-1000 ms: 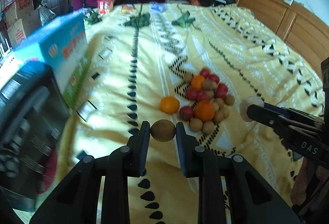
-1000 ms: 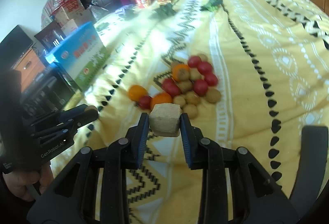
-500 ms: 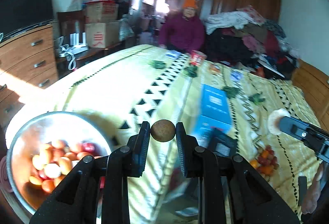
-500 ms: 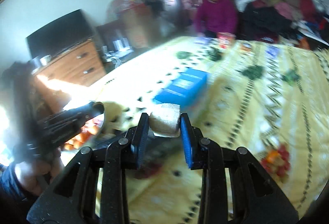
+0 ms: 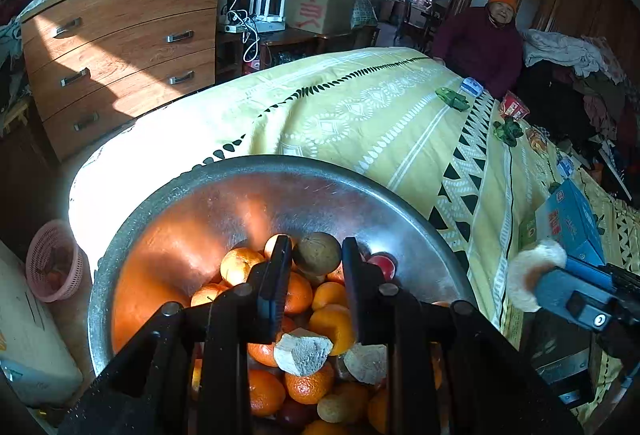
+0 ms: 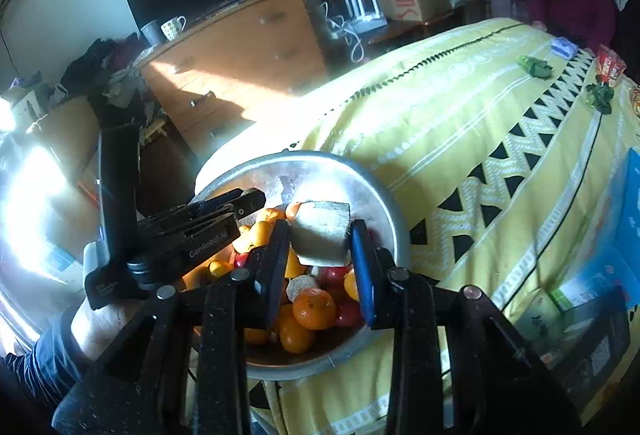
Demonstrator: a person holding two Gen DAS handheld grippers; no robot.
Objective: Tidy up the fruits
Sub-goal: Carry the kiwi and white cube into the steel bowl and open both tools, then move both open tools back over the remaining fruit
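Observation:
A wide metal bowl (image 5: 168, 203) sits at the corner of the yellow bedspread, filled with oranges (image 5: 334, 327), red fruits and cut brown chunks (image 5: 302, 353). My left gripper (image 5: 316, 255) hangs over the bowl, shut on a round brown fruit (image 5: 317, 253). My right gripper (image 6: 320, 239) is shut on a pale, flat-cut chunk (image 6: 320, 235) above the same bowl (image 6: 384, 203). In the left wrist view the right gripper's tip and its chunk (image 5: 528, 275) show beyond the bowl's right rim. The right wrist view shows the left gripper (image 6: 240, 207) over the bowl's left side.
A wooden chest of drawers (image 5: 120, 47) stands beyond the bed corner, with mugs and a dark screen on top. A pink basket (image 5: 52, 263) sits on the floor to the left. A blue box (image 5: 572, 223) lies on the bedspread. A person in an orange hat (image 5: 484, 43) sits at the far side.
Both grippers swung left from the fruit pile on the bedspread to above the metal bowl, each still holding its piece. The bowl now fills the foreground.

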